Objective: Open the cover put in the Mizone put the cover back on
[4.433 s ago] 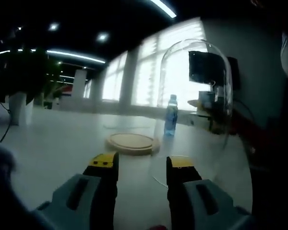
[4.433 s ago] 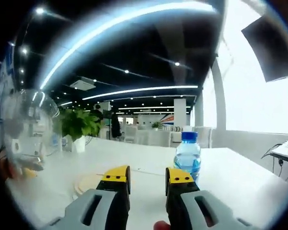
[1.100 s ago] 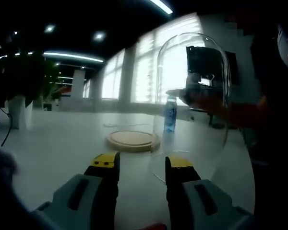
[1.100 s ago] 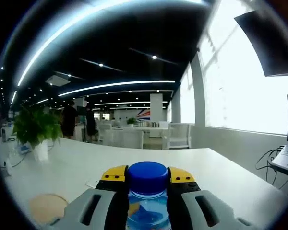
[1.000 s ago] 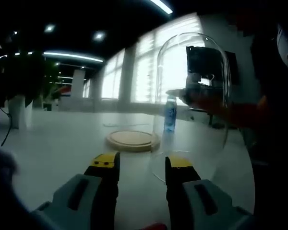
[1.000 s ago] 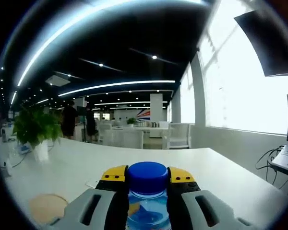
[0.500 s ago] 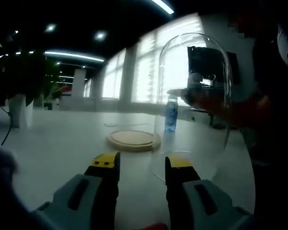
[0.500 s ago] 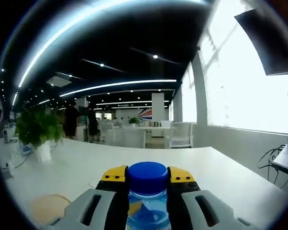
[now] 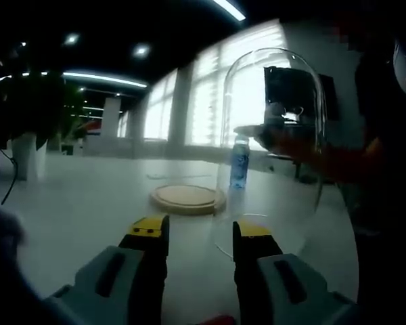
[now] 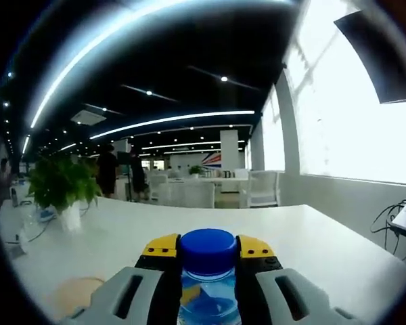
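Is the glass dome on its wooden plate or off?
Off. The glass dome is lifted beside the bare wooden plate.

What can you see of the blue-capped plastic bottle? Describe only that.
The clear plastic bottle with the round blue cap stands upright between the right tongs, whose yellow-tipped jaws are closed on its neck. It holds pale blue liquid and carries a blue and yellow label. In the left gripper view the bottle appears through the glass dome beyond the wooden base.

bottle (image 10: 208, 288) base cut off, plant (image 10: 59, 186) blurred
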The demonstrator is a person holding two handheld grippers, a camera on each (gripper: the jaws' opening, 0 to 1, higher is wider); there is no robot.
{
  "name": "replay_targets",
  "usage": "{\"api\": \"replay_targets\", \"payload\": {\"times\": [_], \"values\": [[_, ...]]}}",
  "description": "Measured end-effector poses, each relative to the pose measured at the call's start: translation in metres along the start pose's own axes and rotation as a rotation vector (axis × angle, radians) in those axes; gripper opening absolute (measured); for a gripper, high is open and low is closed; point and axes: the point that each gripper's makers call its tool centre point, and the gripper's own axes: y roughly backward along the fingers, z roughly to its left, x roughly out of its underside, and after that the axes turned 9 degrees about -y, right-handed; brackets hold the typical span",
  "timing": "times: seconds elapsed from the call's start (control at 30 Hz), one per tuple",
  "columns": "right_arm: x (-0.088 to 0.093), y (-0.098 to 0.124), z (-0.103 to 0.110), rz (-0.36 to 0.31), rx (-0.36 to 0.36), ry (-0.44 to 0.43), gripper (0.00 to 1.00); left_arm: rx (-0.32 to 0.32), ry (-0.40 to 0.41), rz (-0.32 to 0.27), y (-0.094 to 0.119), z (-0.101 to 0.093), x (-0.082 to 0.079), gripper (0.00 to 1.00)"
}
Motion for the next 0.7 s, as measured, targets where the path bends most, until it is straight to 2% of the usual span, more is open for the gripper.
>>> {"api": "replay_targets", "payload": {"times": [0.47, 0.7], "values": [[0.004, 0.007, 0.026, 0.015, -0.055, 0.005, 0.23, -0.011, 0.009, 0.004, -0.001, 0.003, 0.001, 0.31], [0.005, 0.002, 0.032, 0.023, -0.082, 0.001, 0.23, -0.015, 0.013, 0.003, 0.0, 0.004, 0.001, 0.3]]}}
